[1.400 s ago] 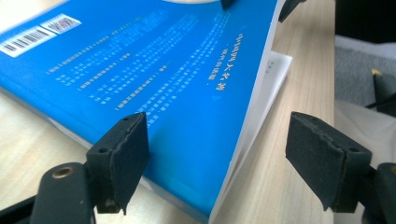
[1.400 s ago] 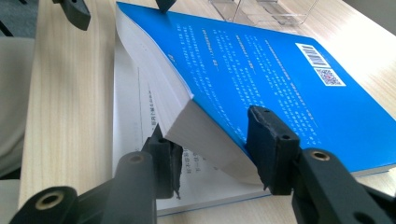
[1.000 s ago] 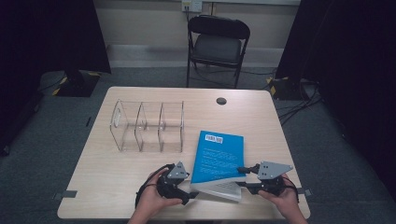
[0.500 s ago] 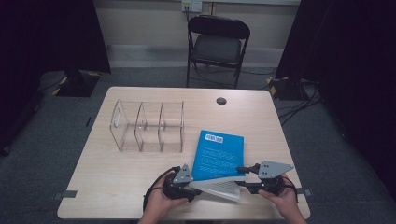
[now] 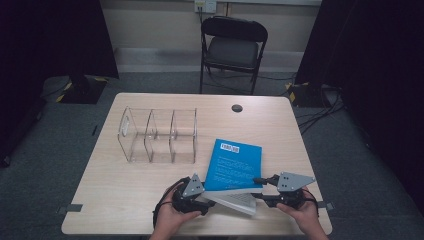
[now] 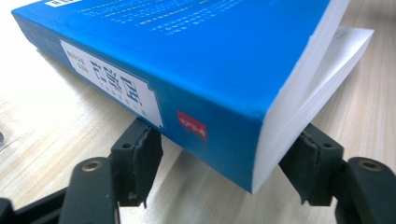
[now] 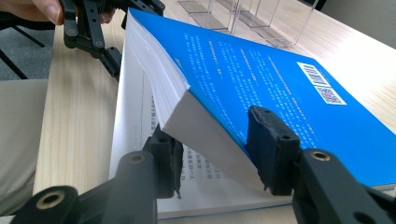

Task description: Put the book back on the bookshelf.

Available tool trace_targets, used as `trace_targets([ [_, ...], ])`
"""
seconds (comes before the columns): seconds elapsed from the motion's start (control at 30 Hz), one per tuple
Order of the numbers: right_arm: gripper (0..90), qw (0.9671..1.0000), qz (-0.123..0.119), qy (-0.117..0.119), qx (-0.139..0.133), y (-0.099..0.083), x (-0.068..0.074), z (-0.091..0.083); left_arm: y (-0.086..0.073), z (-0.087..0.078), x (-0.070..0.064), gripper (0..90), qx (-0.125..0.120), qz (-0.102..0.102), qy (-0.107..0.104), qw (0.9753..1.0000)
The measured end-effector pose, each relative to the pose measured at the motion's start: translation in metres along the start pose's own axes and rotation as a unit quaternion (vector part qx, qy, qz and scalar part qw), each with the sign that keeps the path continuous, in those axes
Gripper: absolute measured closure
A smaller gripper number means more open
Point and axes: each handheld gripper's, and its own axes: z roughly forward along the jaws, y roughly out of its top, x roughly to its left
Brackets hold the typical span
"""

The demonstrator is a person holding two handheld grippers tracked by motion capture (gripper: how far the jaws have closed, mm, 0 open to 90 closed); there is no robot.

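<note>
A thick blue book [image 5: 235,167] lies at the front of the table, back cover up, with a barcode label at its far end. My right gripper [image 5: 259,189] is at its near right corner, shut on the cover and the upper block of pages [image 7: 187,116]. One jaw rests on the cover and the other under the block. That block is raised off the white lower pages [image 7: 135,107], which lie flat. At the near left corner my left gripper [image 5: 205,200] stands open. Its jaws straddle the spine corner [image 6: 205,126].
A clear acrylic organizer [image 5: 157,135] with three compartments stands left of the book. A round cable hole [image 5: 237,108] sits near the far edge of the wooden table [image 5: 125,190]. Beyond the table stands a black folding chair [image 5: 232,47].
My left gripper has moved right, up to the book's near left corner. The right gripper stays put, and the near edge of the book has risen off its lower pages.
</note>
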Motion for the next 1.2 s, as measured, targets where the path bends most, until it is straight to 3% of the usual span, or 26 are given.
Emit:
trace_targets([
  [0.23, 56.1, 1.0, 0.001, 0.002, -0.001, 0.0, -0.001, -0.001, -0.002, -0.001, 0.003, 25.0, -0.014, 0.001, 0.007, 0.9999],
  [0.4, 56.3, 1.0, 0.004, 0.005, -0.005, 0.002, -0.004, -0.003, 0.001, -0.005, 0.004, 20.6, -0.026, 0.028, 0.021, 0.999],
  [0.47, 56.4, 0.9999, 0.006, 0.007, -0.005, 0.002, -0.004, -0.003, 0.002, -0.005, 0.004, 20.8, -0.025, 0.026, 0.02, 0.9991],
  [0.53, 56.5, 0.9999, 0.006, 0.008, -0.005, 0.004, -0.005, -0.004, 0.004, -0.007, 0.003, 20.9, -0.028, 0.042, 0.027, 0.9984],
  [0.6, 56.6, 0.9999, 0.005, 0.01, -0.007, 0.006, -0.007, -0.004, 0.005, -0.007, 0.003, 21.5, -0.037, 0.039, 0.027, 0.9982],
  [0.73, 56.6, 0.9999, 0.005, 0.014, -0.005, 0.008, -0.009, -0.005, 0.009, -0.009, 0.003, 20.9, -0.026, 0.065, 0.031, 0.9971],
  [0.87, 56.6, 0.9998, 0.01, 0.019, -0.003, 0.008, -0.011, -0.006, 0.012, -0.011, 0.002, 20.7, -0.036, 0.078, 0.037, 0.9956],
  [1.1, 56.1, 0.9997, 0.006, 0.022, 0.009, 0.011, -0.012, -0.006, 0.013, -0.01, 0.002, 20.5, -0.032, 0.084, 0.038, 0.9952],
  [1.2, 55.5, 0.9998, 0.002, 0.017, 0.011, 0.01, -0.009, -0.006, 0.012, -0.011, 0.002, 21.2, -0.041, 0.054, 0.034, 0.9971],
])
